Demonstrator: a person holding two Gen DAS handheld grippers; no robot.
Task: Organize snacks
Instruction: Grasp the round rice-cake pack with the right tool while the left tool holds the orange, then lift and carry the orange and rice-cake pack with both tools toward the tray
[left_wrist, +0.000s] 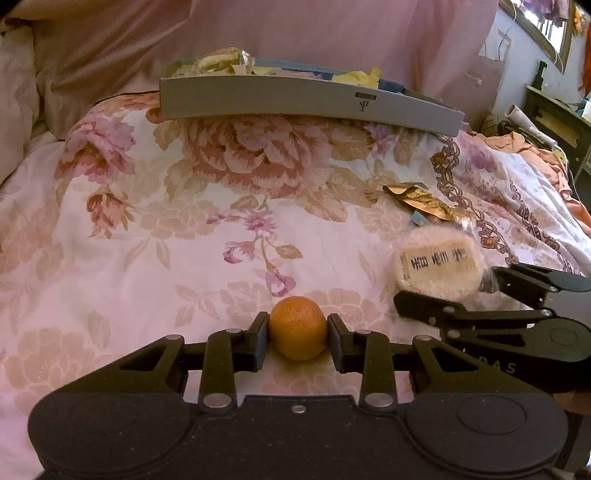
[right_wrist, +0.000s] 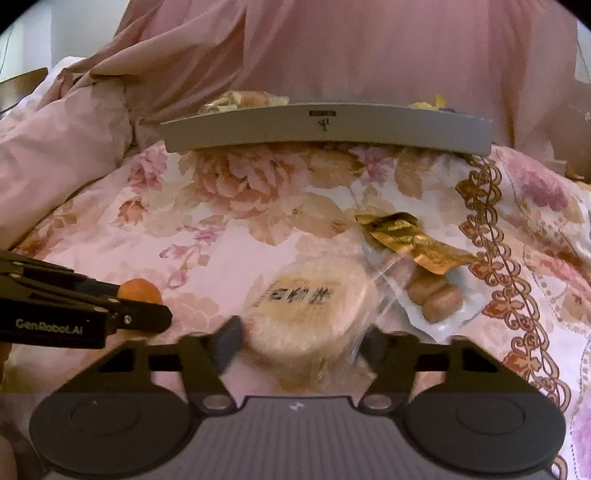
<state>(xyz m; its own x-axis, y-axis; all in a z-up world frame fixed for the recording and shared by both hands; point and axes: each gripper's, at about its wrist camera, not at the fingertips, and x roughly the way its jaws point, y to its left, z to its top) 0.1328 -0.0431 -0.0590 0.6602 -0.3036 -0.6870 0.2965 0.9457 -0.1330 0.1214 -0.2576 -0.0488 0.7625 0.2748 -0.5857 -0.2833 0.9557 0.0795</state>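
Observation:
A small orange (left_wrist: 297, 326) sits on the flowered bedspread (left_wrist: 147, 229), and my left gripper (left_wrist: 297, 332) is shut on it, one pad on each side. In the right wrist view the same orange (right_wrist: 142, 288) shows behind the left gripper (right_wrist: 142, 306). A round pale cake in a clear wrapper (right_wrist: 310, 314) lies between the pads of my right gripper (right_wrist: 301, 341), which touch its sides. The left wrist view shows that cake (left_wrist: 439, 262) flanked by the right gripper (left_wrist: 448, 290). A grey tray (left_wrist: 310, 99) holding several wrapped snacks stands at the back.
A crumpled gold wrapper (right_wrist: 413, 240) and a clear packet of brown pieces (right_wrist: 436, 295) lie just right of the cake. Pink bedding (right_wrist: 110, 92) is heaped behind and left of the grey tray (right_wrist: 325, 129). Dark furniture (left_wrist: 554, 118) stands far right.

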